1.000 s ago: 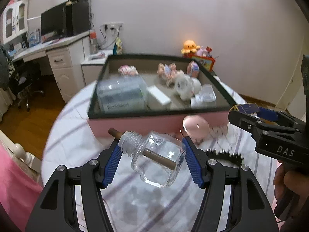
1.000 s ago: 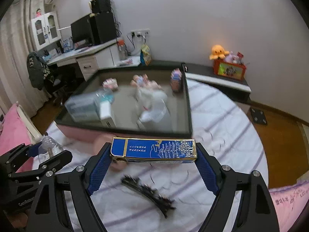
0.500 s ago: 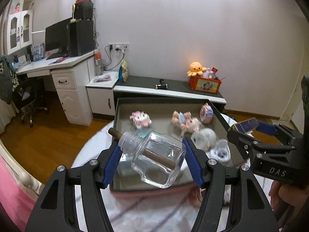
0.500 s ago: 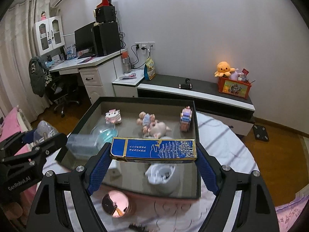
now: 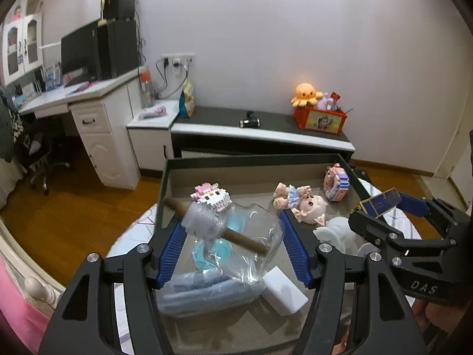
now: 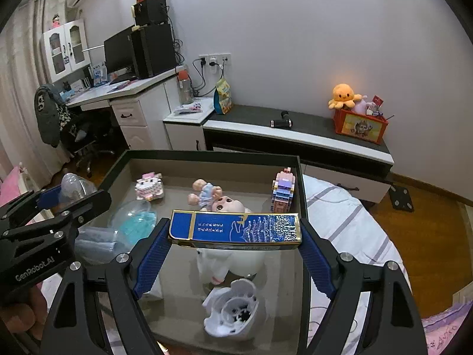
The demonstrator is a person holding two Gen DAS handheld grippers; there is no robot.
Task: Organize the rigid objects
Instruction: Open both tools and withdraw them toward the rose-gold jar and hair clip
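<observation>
My left gripper is shut on a clear glass bottle with a brown wick stick through it, held tilted above the left part of the open box. My right gripper is shut on a flat blue and gold carton, held level above the middle of the same box. The right gripper with the carton also shows at the right of the left wrist view. The left gripper and bottle show at the left of the right wrist view.
Inside the box lie a doll, two brick figures, a white plastic piece, a white block and clear plastic containers. The box sits on a striped bed. A low cabinet and desk stand behind.
Both grippers have lifted and moved forward from above the bedsheet to over the open box, each keeping its object. The pink round item and black hair clip have dropped out of view.
</observation>
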